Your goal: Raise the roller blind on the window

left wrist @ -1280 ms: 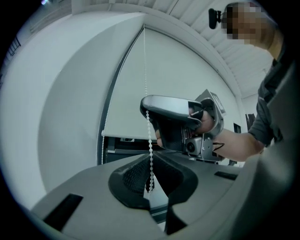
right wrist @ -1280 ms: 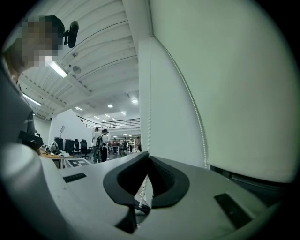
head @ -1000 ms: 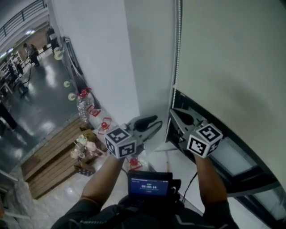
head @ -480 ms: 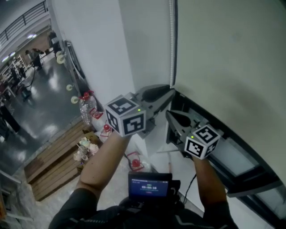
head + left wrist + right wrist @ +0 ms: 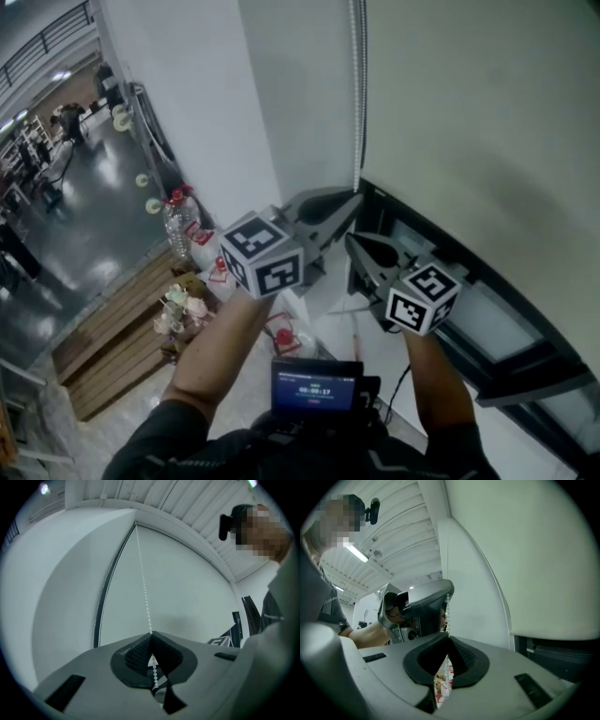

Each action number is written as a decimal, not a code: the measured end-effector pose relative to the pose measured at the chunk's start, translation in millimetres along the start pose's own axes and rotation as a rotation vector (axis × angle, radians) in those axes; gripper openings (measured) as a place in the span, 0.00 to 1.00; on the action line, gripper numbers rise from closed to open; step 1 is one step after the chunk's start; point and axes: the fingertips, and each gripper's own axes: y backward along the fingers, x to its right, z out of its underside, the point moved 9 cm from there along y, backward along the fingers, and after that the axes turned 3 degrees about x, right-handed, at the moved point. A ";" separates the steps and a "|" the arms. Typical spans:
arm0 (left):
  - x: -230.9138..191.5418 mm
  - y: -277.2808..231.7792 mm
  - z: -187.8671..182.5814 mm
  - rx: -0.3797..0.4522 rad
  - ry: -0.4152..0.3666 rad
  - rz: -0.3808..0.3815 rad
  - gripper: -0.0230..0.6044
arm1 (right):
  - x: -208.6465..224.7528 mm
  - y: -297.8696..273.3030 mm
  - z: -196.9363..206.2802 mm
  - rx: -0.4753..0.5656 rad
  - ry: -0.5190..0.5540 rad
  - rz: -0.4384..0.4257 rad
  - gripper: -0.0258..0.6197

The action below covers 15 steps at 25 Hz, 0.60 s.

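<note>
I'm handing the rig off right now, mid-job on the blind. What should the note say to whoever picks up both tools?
Left tool: jaws have just been closing and are now pinched on the bead chain, above the right tool.
Right tool: shut on the same chain, just below the left.
Roller blind: covers most of the window; only a strip shows under its lower edge.
Done: both grips are set on the chain.
Left: nearly the whole raise. Probably pull the chain hand over hand until the blind is up.
</note>
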 end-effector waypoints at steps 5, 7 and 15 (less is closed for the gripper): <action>2.3 2.0 33.7 -0.045 0.035 -0.010 0.05 | 8.0 5.6 28.4 -0.056 -0.062 0.034 0.04; 2.6 3.2 43.0 -0.059 0.038 -0.018 0.04 | 9.4 7.1 36.2 -0.072 -0.073 0.041 0.04; 9.6 10.7 82.2 -0.090 0.077 -0.024 0.04 | 11.5 10.1 69.2 -0.167 -0.086 0.063 0.04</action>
